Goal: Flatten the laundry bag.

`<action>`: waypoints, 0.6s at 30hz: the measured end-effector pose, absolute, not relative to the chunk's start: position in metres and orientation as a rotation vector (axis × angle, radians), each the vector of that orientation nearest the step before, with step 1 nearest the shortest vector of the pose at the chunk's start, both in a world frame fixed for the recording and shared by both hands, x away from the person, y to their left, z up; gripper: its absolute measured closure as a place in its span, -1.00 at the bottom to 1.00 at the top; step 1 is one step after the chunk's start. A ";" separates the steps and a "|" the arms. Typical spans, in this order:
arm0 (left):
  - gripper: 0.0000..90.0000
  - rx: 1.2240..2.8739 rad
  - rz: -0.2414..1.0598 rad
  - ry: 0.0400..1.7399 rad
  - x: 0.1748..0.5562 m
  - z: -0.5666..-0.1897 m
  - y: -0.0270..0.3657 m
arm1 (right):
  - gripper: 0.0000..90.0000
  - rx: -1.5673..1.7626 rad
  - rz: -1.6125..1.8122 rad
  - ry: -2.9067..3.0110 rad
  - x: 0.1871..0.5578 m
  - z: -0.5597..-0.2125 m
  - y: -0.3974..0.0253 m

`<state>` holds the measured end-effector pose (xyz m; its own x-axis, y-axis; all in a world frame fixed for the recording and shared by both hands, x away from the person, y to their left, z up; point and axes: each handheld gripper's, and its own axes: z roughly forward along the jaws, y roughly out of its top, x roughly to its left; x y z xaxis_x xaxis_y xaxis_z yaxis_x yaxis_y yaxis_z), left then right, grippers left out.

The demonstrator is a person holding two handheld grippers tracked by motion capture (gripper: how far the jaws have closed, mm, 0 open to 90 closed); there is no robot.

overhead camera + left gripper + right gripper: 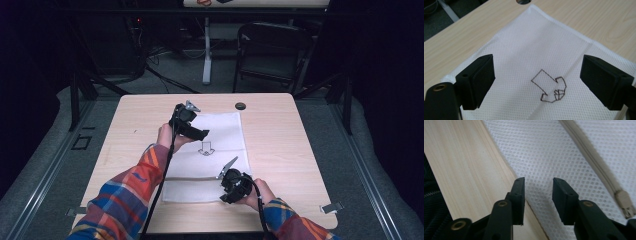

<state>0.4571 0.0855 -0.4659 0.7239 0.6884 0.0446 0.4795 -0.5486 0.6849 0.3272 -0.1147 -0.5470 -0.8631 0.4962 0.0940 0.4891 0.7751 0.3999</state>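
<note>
Your left gripper hovers spread wide over the white zippered bag lying mid-table. Your right gripper, jaws parted, straddles the bag's near edge. Nothing is grasped yet, so handling has hardly begun.

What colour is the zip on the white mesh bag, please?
Beige zip, clearest in the right gripper view.

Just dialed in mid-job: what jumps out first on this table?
A white mesh bag lies flat mid-table, a black arrow drawing at its centre. The left tongs hang wide open over that arrow. The right tongs, part open, sit at the bag's near edge, beside its beige zipper.
</note>
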 end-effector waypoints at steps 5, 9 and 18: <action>-0.75 2.283 0.380 0.871 0.443 -0.477 0.091 | -0.28 0.871 0.681 2.926 0.330 -0.539 -0.124; -0.76 2.288 0.348 0.854 0.430 -0.483 0.095 | -0.55 0.910 0.713 2.896 0.333 -0.534 -0.132; -0.78 2.333 0.303 0.805 0.412 -0.493 0.095 | -0.82 0.973 0.743 2.824 0.338 -0.523 -0.150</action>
<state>0.4119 0.0949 -0.4928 0.7856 0.6187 0.0077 0.4701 -0.6050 0.6426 0.3381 -0.1503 -0.5234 -0.7984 0.5947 0.0946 0.5642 0.6838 0.4626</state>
